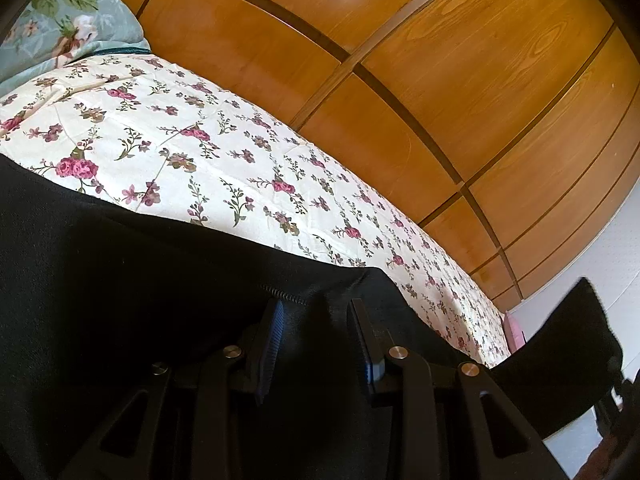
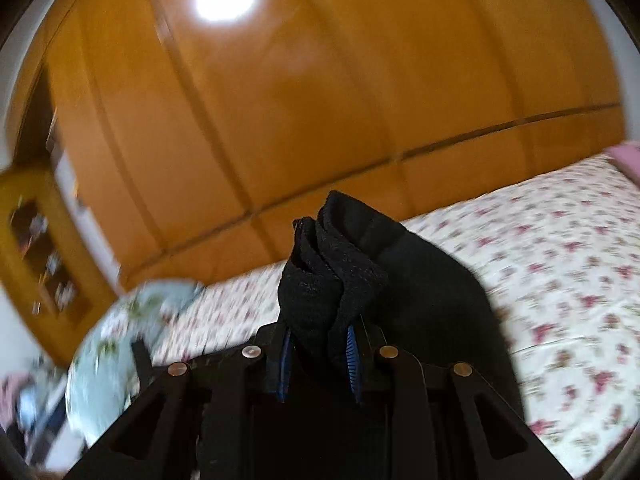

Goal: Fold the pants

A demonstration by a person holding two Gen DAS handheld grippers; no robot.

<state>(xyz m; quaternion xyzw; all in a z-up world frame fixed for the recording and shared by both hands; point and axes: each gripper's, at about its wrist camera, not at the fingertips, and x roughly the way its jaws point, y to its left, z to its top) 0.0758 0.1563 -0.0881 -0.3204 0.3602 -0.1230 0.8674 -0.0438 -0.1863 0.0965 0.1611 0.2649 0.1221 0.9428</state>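
Note:
The black pants (image 1: 140, 272) lie over the bed with a floral sheet (image 1: 180, 140) and fill the lower left wrist view. My left gripper (image 1: 316, 312) sits on the pants near a zipper (image 1: 284, 294), its blue-padded jaws apart with black fabric between them. In the right wrist view, my right gripper (image 2: 320, 332) is shut on a bunched part of the black pants (image 2: 332, 276), lifted above the bed (image 2: 560, 260). The right view is blurred by motion.
A wooden panelled wardrobe (image 1: 400, 80) runs along the far side of the bed. A green floral pillow (image 1: 60, 20) lies at the bed's head, and also shows in the right wrist view (image 2: 120, 340). A wooden cabinet (image 2: 36, 248) stands at the left.

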